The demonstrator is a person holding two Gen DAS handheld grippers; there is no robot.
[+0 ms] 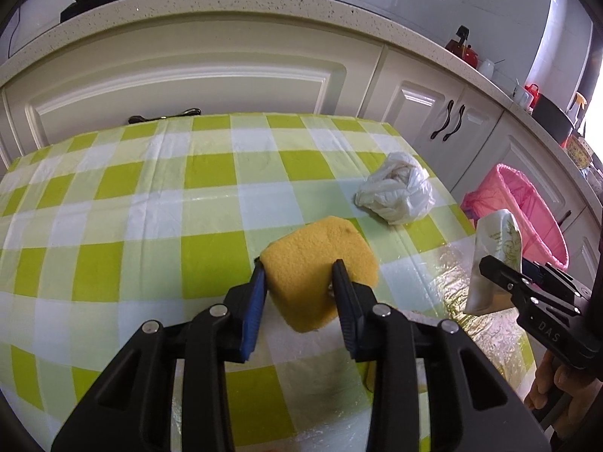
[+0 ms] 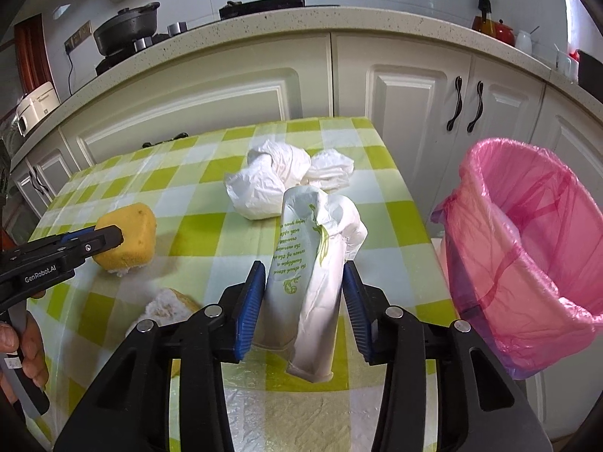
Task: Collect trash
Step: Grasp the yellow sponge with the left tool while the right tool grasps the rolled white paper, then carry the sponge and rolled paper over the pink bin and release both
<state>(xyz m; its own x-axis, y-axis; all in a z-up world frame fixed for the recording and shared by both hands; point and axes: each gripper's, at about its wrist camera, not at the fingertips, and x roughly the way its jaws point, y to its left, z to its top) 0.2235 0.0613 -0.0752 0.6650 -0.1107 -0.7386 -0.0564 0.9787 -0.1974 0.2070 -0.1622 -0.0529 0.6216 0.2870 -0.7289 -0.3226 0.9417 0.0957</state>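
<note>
There are two grippers, a left gripper (image 1: 299,269) and a right gripper (image 2: 305,271). There is one yellow sponge (image 1: 320,260), one crumpled white plastic bag (image 2: 271,180), one white printed wrapper (image 2: 312,263) and one broken bread piece (image 2: 169,307). Beside the desk (image 2: 113,173) stands one pink bin (image 2: 527,256).

Left gripper (image 1: 299,269): sponge (image 1: 320,263) between the fingers, above the table (image 1: 113,203). Crumpled bag (image 1: 395,194) on table, ahead and right of those fingers. Right gripper (image 2: 305,275): printed packet (image 2: 309,263) upright between its fingers; bread piece (image 2: 169,307) left of them on table; bin (image 2: 527,263) right of them, beside table edge.
</note>
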